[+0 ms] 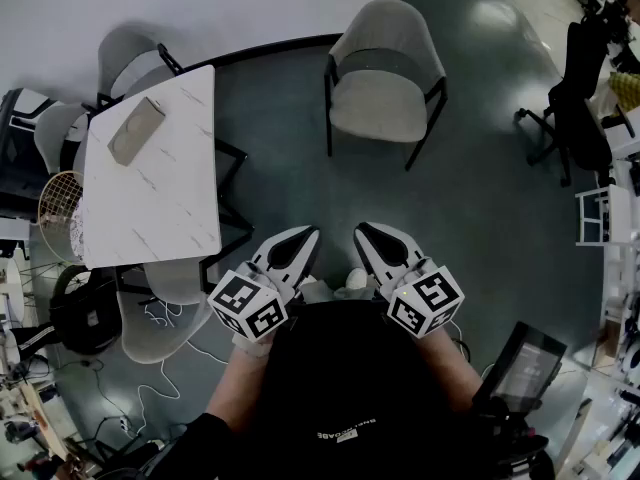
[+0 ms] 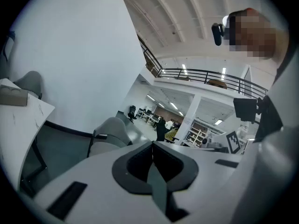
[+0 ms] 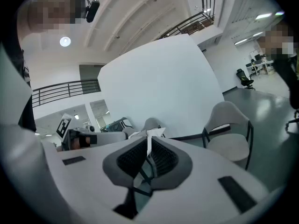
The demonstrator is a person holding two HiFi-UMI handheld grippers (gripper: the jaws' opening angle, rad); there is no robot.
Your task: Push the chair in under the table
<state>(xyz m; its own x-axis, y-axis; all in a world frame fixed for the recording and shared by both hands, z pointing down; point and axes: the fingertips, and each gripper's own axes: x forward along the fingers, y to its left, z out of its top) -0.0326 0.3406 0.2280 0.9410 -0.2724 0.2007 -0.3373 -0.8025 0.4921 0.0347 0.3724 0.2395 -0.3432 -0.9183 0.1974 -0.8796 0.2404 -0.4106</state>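
Here a white marble table (image 1: pixel 165 203) stands on grey-green floor (image 1: pixel 485 203).

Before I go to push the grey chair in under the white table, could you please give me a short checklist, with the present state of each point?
1. The left tool is shut with nothing between its jaws: ok.
2. The right tool is shut with nothing between its jaws: ok.
3. The chair stands upright on the floor, apart from the table: ok.
4. No other chair stands at the table side that faces the chair: ok.
5. The tools touch the chair: not ok, both are held well short of it.
6. There is room under the table for the seat: cannot tell.
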